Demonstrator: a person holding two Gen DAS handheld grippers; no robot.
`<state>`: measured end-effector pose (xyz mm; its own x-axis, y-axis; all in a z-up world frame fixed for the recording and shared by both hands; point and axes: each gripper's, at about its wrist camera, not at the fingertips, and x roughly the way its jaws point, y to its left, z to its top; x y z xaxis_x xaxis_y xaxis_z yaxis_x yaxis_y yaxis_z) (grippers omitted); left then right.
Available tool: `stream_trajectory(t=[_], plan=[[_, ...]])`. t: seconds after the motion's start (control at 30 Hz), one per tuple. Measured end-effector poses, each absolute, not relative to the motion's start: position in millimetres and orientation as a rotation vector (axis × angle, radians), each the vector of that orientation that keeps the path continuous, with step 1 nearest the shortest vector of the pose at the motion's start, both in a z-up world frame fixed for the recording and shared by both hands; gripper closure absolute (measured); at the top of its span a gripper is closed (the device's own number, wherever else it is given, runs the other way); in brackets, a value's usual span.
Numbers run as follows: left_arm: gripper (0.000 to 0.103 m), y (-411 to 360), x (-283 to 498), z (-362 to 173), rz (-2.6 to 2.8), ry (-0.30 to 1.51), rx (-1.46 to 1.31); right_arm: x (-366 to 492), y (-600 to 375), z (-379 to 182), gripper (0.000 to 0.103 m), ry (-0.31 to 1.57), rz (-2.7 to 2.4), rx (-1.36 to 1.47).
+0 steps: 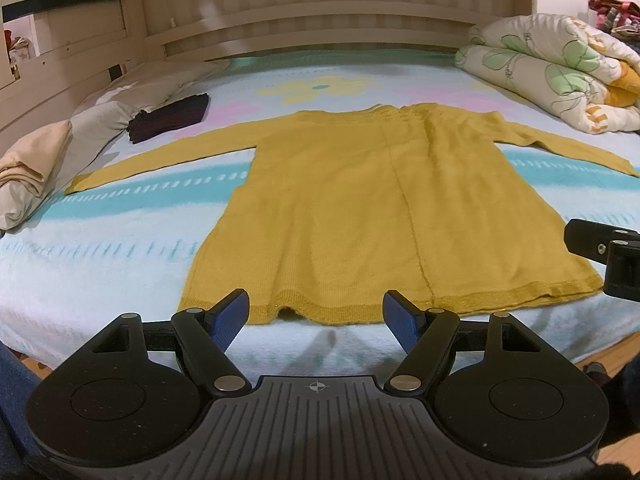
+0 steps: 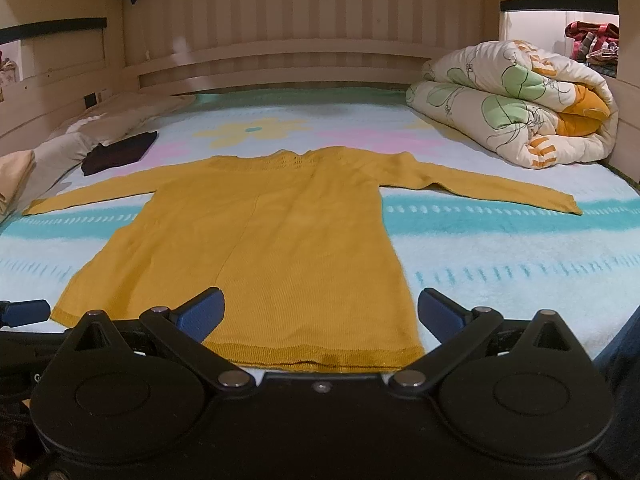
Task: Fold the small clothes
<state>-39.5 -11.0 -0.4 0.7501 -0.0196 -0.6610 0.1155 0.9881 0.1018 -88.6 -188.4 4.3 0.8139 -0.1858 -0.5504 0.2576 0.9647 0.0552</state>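
Note:
A mustard-yellow knitted sweater (image 1: 340, 208) lies flat on the bed, sleeves spread to both sides, hem toward me. In the right wrist view the same sweater (image 2: 264, 248) fills the middle. My left gripper (image 1: 316, 312) hovers open just before the left part of the hem, nothing between its blue pads. My right gripper (image 2: 320, 312) stands open over the right part of the hem, fabric below it but not pinched. The right gripper's black frame (image 1: 612, 256) shows at the right edge of the left wrist view.
The bed has a light blue blanket (image 1: 120, 248) with turquoise stripes. A folded dark maroon garment (image 1: 170, 118) and beige pillows (image 1: 36, 164) lie at the left. A rolled flowered quilt (image 2: 516, 104) sits at the back right. A wooden headboard (image 1: 312, 28) closes the far side.

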Motion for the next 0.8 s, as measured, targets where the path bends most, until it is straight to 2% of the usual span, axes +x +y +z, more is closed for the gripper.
stream_trajectory(t=[0.8], plan=[[0.031, -9.8, -38.5, -2.8, -0.082, 0.731, 0.134, -86.6, -185.3, 3.0, 0.001, 0.581, -0.228, 0.124]])
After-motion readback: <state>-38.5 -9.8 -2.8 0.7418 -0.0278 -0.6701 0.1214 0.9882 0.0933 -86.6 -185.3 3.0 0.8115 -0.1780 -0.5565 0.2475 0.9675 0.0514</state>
